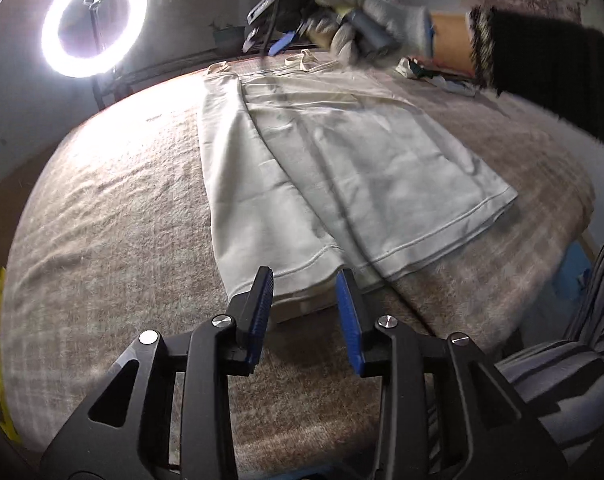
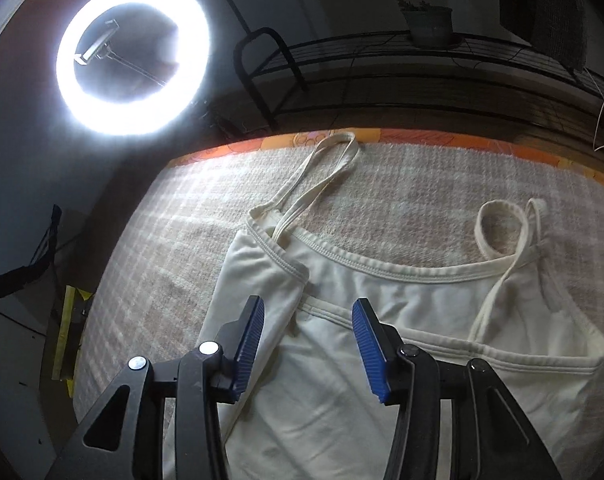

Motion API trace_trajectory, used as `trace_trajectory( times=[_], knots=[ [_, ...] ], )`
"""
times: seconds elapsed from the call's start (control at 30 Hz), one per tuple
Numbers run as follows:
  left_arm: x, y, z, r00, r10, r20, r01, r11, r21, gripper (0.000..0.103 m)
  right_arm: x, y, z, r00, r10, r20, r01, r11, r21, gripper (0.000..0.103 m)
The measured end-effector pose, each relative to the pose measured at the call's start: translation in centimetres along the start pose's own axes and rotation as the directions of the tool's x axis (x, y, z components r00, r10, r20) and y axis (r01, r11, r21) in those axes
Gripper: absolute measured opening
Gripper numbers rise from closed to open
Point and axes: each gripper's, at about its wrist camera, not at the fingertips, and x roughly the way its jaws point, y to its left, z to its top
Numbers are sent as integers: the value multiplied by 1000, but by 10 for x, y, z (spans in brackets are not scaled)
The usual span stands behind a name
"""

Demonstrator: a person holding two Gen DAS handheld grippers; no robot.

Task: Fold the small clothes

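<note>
A cream camisole top (image 1: 342,168) lies flat on a beige woven blanket (image 1: 114,208), with its left side folded over onto the middle. My left gripper (image 1: 305,280) is open and empty, just above the hem at the near end. My right gripper (image 2: 308,312) is open and empty over the neckline end of the top (image 2: 402,292), above the folded-over edge. Two thin straps (image 2: 322,172) lie loose on the blanket beyond the neckline. In the left wrist view the right gripper (image 1: 286,40) shows blurred at the far end, held by a gloved hand (image 1: 374,20).
A bright ring light (image 1: 94,20) stands at the far left; it also shows in the right wrist view (image 2: 134,56). A black metal rack (image 2: 382,64) with a potted plant (image 2: 426,20) stands behind the bed. Striped fabric (image 1: 574,360) lies at the near right. Small items (image 1: 434,74) sit at the far right.
</note>
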Motion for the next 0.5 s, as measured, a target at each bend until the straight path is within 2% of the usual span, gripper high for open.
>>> trace_trajectory(
  times=[0.17, 0.37, 0.4, 0.43, 0.5],
  knots=[
    [14, -10, 7, 1000, -8, -8, 9, 999, 42, 33, -38, -14, 10, 999, 17, 50, -17, 1000, -13, 50],
    [30, -18, 13, 1000, -15, -26, 16, 998, 58, 33, -9, -12, 1, 999, 49, 1, -49, 999, -6, 49],
    [31, -16, 12, 999, -13, -31, 15, 999, 51, 29, 1, -10, 0, 999, 52, -10, -52, 999, -2, 49],
    [33, -15, 12, 999, -16, -35, 17, 999, 41, 20, 7, -9, -2, 998, 55, -18, -55, 999, 3, 49],
    [33, -13, 13, 999, -14, -30, 15, 999, 30, 10, 23, -8, -3, 998, 57, -27, -57, 998, 25, 49]
  ],
)
